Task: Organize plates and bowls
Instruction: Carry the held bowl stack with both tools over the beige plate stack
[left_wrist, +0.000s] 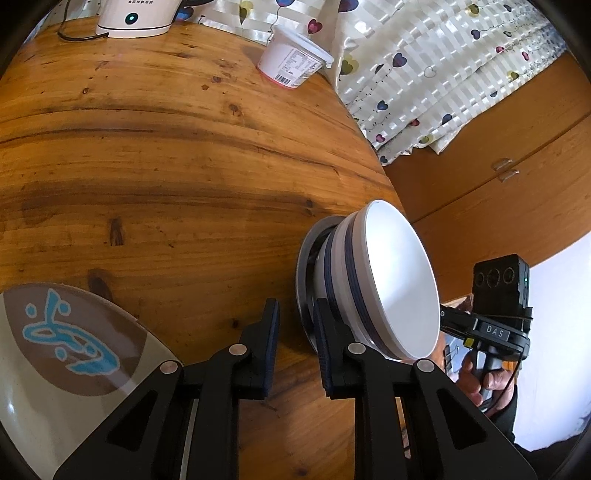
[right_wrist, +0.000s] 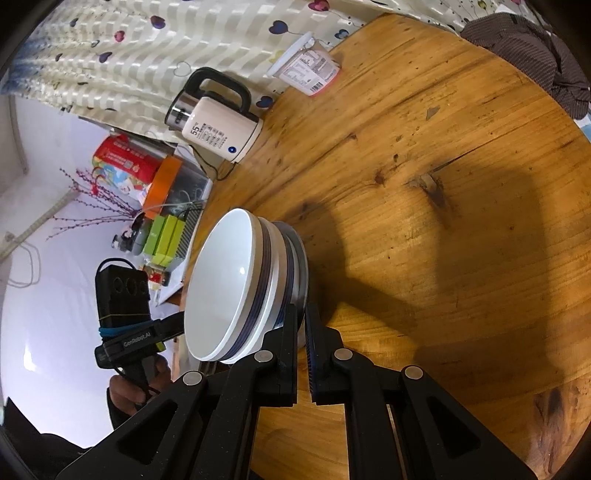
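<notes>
A stack of white bowls (left_wrist: 399, 280) (right_wrist: 221, 288) with dark blue bands sits on a metal plate (left_wrist: 303, 266) (right_wrist: 301, 258) near the edge of the wooden table (left_wrist: 166, 166). In the right wrist view my right gripper (right_wrist: 303, 314) is shut on the plate's rim. From the opposite side, my left gripper (left_wrist: 295, 308) is open with the rim between its fingers, close to the right one, and bare wood shows beside the left pad. A beige plate (left_wrist: 74, 350) with a brown centre and a blue pattern lies at the lower left of the left wrist view.
A white tub (left_wrist: 291, 59) (right_wrist: 310, 72) and a cream kettle (left_wrist: 136, 18) (right_wrist: 218, 125) with its cord stand at the table's far side, by a heart-patterned curtain (left_wrist: 424, 74). Dark cloth (right_wrist: 535, 55) lies on the far right corner. Boxes and clutter (right_wrist: 147, 173) sit beyond the table edge.
</notes>
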